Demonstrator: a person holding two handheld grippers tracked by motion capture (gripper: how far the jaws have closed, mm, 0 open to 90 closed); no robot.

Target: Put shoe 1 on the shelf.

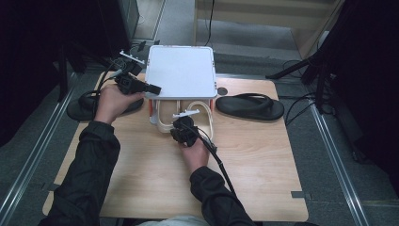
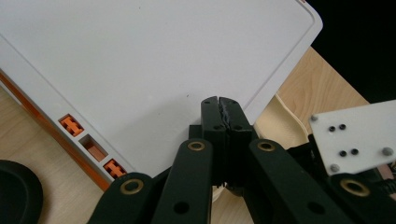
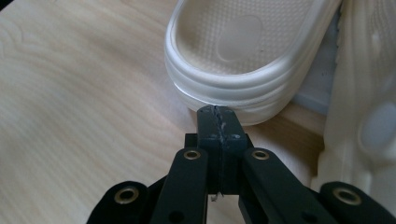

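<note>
Resting on the white rack's top, the left gripper is pressed together, while the right gripper, also clamped empty, noses the cream slipper's heel underneath.

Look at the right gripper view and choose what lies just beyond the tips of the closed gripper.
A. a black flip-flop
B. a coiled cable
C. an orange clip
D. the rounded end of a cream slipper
D: in the right gripper view the right gripper, its jaws shut with nothing between them, points at the rounded end of the cream slipper, which lies on the wooden table.
</note>
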